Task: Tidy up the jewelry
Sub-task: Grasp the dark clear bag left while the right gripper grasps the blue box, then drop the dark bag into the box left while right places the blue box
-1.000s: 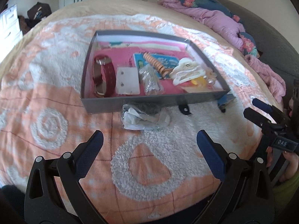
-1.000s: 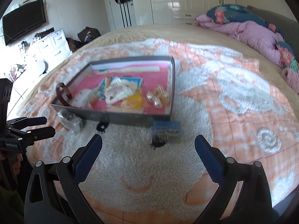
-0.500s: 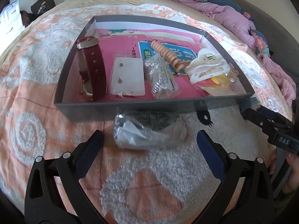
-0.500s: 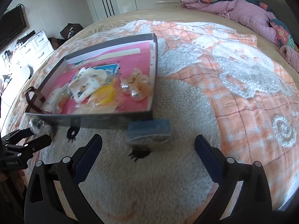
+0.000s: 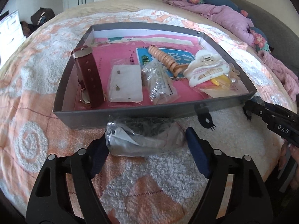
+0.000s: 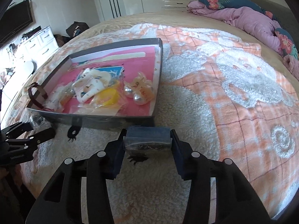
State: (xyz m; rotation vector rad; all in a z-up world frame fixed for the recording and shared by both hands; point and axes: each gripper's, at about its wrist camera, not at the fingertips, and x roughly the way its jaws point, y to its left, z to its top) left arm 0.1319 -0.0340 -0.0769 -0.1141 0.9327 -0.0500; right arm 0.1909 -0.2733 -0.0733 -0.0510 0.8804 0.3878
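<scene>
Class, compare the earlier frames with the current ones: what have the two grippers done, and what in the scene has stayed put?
Both grippers moved forward toward the tray's near wall and narrowed their jaws. The left gripper now brackets the clear plastic bag; the right gripper has closed on the small blue box. Tray, red watch and white hair claw inside it stayed put.

Contents of the crumpled clear bag (image 5: 143,140) are indistinct through glare; the blue-topped packet (image 6: 147,140) hides its underside and part of a black ornament (image 6: 138,158); the watch (image 5: 89,78) face lies behind its strap.
</scene>
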